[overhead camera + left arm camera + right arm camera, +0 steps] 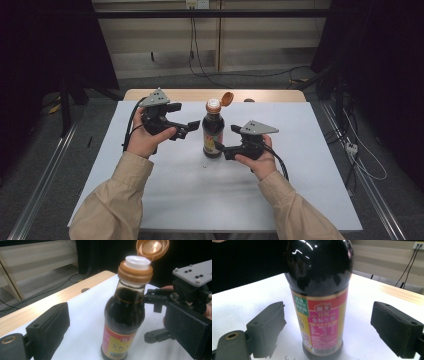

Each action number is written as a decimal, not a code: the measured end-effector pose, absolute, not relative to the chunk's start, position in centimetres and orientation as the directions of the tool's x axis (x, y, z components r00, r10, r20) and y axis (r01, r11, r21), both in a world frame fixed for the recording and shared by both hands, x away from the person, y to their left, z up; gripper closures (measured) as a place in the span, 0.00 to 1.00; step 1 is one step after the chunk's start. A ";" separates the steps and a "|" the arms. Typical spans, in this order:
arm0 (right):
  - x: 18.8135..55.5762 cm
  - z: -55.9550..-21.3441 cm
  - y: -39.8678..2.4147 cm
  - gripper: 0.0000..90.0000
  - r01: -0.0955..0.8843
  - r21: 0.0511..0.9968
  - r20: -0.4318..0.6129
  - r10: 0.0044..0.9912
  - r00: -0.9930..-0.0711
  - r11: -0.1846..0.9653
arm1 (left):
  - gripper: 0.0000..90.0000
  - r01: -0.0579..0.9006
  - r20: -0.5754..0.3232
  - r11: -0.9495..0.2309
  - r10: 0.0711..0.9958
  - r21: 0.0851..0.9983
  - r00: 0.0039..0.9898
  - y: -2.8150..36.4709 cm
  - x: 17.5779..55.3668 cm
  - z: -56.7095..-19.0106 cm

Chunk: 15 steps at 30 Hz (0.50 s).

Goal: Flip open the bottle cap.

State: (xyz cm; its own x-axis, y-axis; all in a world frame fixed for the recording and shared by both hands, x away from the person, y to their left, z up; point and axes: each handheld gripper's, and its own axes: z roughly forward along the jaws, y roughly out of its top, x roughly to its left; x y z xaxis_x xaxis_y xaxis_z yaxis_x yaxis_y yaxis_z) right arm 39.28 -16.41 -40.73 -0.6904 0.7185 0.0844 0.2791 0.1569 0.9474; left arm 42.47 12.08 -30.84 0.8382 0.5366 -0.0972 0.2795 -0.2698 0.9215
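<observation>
A dark soy sauce bottle (pixel 213 134) stands upright at the middle of the white table top (pixel 165 195). It has a red and yellow label (pixel 322 322), and its orange flip cap (pixel 152 248) is tipped back off the white spout (pixel 137 261). My left gripper (pixel 193 128) is level with the bottle's shoulder, just to its left. Its jaws are wide apart and touch nothing, as the left gripper view (pixel 116 315) shows. My right gripper (pixel 220 147) reaches in low from the right. Its pads (pixel 265 327) stand on either side of the bottle's lower body, with gaps.
A wooden strip (pixel 175 94) runs along the table's far edge. Black cables (pixel 240 75) trail over the floor behind the table, and metal rails (pixel 42 185) run along both sides. Dark curtains flank the room.
</observation>
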 end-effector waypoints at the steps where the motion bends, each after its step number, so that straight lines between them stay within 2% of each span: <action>1: 39.2 -40.8 -16.5 0.13 0.280 0.946 0.081 0.719 -0.690 0.162 | 0.07 0.278 -0.097 -0.272 0.531 0.921 0.842 12.2 42.4 -31.0; 15: 38.1 -40.5 -18.1 0.13 0.300 0.941 0.102 0.716 -0.691 0.155 | 0.07 0.290 -0.097 -0.284 0.541 0.914 0.835 13.4 41.5 -33.4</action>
State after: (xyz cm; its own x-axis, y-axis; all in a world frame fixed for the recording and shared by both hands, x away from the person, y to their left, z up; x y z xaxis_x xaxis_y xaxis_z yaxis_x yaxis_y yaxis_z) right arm 38.09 -18.07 -40.47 -0.6905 0.7161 0.1021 0.3003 0.1554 0.9411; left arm 41.49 13.41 -33.42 0.8351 0.5415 -0.0970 0.2901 -0.2836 0.9140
